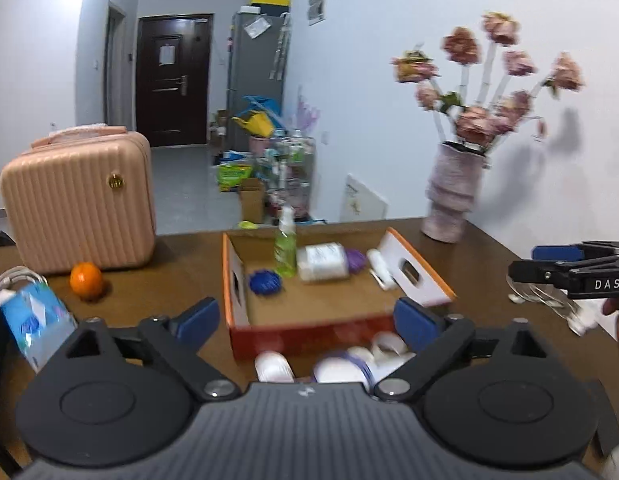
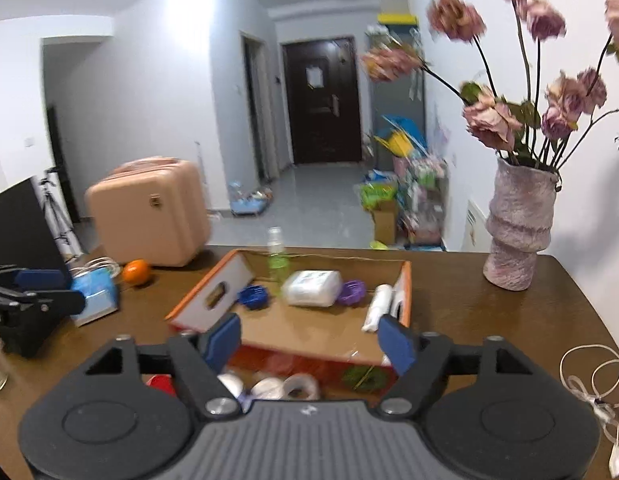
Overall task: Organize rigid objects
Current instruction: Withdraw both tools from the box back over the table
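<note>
Left wrist view: left gripper (image 1: pixel 307 316) and right gripper (image 2: pixel 309 342) agape, empty, above shallow orange-edged cardboard box (image 1: pixel 309 336); white plastic jar (image 1: pixel 321 262) probably light, stiff, slippery—grasp across its barrel.

Pink suitcase (image 1: pixel 79 200), orange (image 1: pixel 86 276), vase of dried roses (image 1: pixel 453 192), dark door (image 1: pixel 171 80)

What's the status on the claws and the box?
Both claws, left and right, open, empty. Cardboard box on table, items inside. Nothing in the way.
</note>
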The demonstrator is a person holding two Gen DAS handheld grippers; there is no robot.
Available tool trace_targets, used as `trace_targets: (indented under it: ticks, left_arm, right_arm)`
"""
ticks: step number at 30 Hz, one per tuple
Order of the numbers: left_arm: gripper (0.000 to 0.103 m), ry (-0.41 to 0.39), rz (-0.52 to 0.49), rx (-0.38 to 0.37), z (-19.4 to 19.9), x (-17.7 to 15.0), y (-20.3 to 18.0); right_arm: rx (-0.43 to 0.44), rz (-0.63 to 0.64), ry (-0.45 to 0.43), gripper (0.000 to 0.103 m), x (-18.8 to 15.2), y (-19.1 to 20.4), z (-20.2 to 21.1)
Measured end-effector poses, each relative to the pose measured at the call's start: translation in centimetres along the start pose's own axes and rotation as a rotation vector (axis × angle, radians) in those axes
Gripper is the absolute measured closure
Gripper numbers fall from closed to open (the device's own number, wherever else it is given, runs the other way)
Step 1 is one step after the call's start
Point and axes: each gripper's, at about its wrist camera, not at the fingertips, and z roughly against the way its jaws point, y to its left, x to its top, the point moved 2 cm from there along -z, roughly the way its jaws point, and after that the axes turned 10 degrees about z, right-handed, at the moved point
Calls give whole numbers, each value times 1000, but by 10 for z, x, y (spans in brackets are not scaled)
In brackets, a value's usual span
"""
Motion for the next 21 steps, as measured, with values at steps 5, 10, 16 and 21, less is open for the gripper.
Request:
trace_targets:
  ticks: [5,10,16,21]
  left_arm:
    - [2,-75,-34,38,48,-54,-4]
    - [0,-171,-60,57,89,-106,-16]
    - [0,-144,-44,90,112,-178,-19]
    - [0,-26,-38,119,96,-203,-13]
  right_arm:
    - [-20,60,-73,23,-46,49,43]
    - [-2,42,-107,20,-95,81,76]
    - [-48,-44,-113,20,-162,111,114]
    - [-33,-98,-51,21,-185,115,108]
